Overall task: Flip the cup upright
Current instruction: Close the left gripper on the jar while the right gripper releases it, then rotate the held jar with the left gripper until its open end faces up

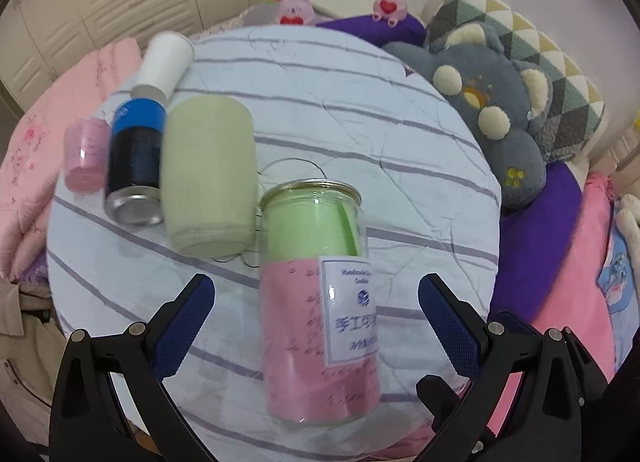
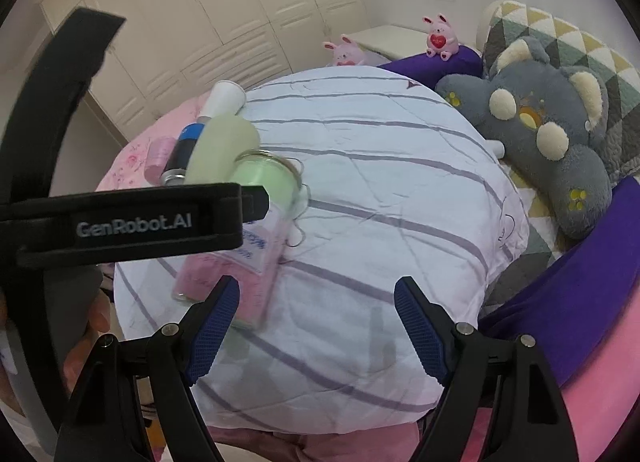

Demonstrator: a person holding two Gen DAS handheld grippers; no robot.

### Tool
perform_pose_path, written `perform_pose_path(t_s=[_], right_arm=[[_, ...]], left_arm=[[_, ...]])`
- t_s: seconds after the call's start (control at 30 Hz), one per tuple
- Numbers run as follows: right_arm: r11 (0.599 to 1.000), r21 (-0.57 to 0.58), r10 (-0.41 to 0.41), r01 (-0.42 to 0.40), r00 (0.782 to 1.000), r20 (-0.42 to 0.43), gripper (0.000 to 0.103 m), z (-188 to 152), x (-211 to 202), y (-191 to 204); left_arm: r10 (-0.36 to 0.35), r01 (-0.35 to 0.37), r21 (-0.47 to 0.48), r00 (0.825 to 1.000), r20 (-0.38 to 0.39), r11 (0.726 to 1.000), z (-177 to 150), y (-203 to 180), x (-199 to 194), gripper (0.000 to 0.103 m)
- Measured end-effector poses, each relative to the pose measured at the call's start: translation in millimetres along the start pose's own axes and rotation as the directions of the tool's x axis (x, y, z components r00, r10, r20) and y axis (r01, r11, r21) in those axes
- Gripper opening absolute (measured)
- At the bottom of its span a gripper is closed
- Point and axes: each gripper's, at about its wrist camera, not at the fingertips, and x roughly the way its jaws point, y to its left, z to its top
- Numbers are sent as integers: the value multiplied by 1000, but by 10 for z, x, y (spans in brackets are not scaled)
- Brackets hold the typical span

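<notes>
A clear jar-like cup (image 1: 316, 302) with pink and green paper inside and a white label lies on the striped white quilt (image 1: 360, 121), its open metal rim pointing away. My left gripper (image 1: 316, 314) is open, its blue pads either side of the cup's lower half, not touching. In the right wrist view the same cup (image 2: 256, 229) lies at the left, partly hidden by the left gripper's black body (image 2: 132, 221). My right gripper (image 2: 316, 322) is open and empty over the quilt (image 2: 380, 201), to the right of the cup.
Beyond the cup lie a pale green cup (image 1: 208, 177), a blue and black can (image 1: 136, 165), a small pink cup (image 1: 86, 157) and a white paper cup (image 1: 164, 61). A grey plush toy (image 1: 496, 109), purple pillow (image 1: 532, 262) and pink blanket (image 1: 28, 165) surround the quilt.
</notes>
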Motion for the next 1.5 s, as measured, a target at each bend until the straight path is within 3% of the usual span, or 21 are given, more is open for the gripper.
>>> perform_pose_path(t_s=[0.27,0.4,0.6,0.73,0.8,1.5], right_arm=[[999,18,40,-40,999,-23,81,64,73,-222],[999,19,50,-49,998,-39,81,89,139,-270],[998,16,65,-64,996,-63,81,105,225,-310],[997,22,69,-67,995,-79,81,101,277,-332],[997,25,70,-68,994,-84,81,105,293,-343],[995,0,95,-95,990,-105,81,140,338,-211]], left_arm=[[81,-81,5,996,-41,997,91,-134,174,99],[81,-81,1,993,-81,997,114,-153,303,89],[95,-97,-10,987,-127,995,157,-158,424,87],[96,-100,-22,983,-155,995,186,-171,484,75],[103,-108,-18,980,-168,994,193,-177,502,74],[56,-58,-23,994,-90,998,219,-75,355,71]])
